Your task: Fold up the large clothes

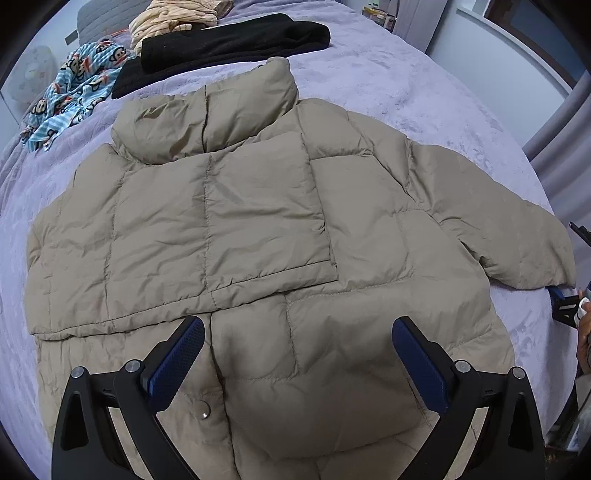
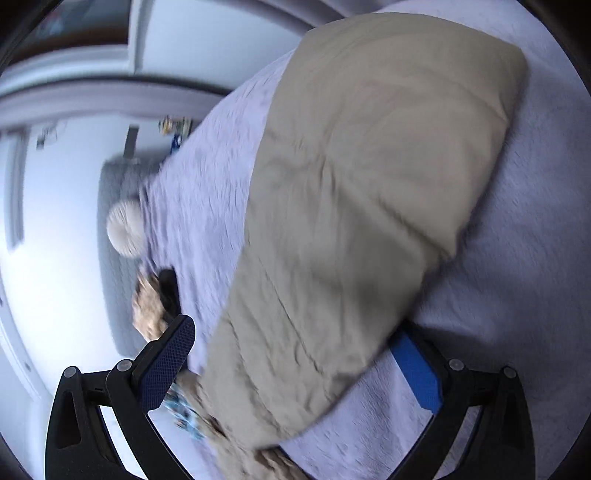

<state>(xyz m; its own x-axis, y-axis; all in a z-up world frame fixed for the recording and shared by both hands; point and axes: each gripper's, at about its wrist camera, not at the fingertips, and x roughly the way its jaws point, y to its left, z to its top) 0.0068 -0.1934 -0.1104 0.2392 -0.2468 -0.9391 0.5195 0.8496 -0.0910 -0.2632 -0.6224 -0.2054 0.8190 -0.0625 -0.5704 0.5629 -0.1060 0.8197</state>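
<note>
Lavender plush bedding covers the bed [image 1: 388, 85], which fills both views beneath pale walls. Spread flat across its middle lies the large beige quilted puffer jacket [image 1: 258, 221], collar toward the far edge, one sleeve folded over its chest and the other sleeve [image 2: 369, 166] reaching toward the bed's right edge. Near the far edge sit a folded black fleece garment [image 1: 229, 40], a crumpled blue cartoon-print cloth [image 1: 74, 85] and a cream striped cloth [image 1: 173, 18]. The left gripper [image 1: 297, 349] hangs over the jacket's hem, jaws wide and holding nothing. The right gripper [image 2: 295, 354], blurred, has its jaws wide on either side of the outstretched sleeve, not pressing it.
</note>
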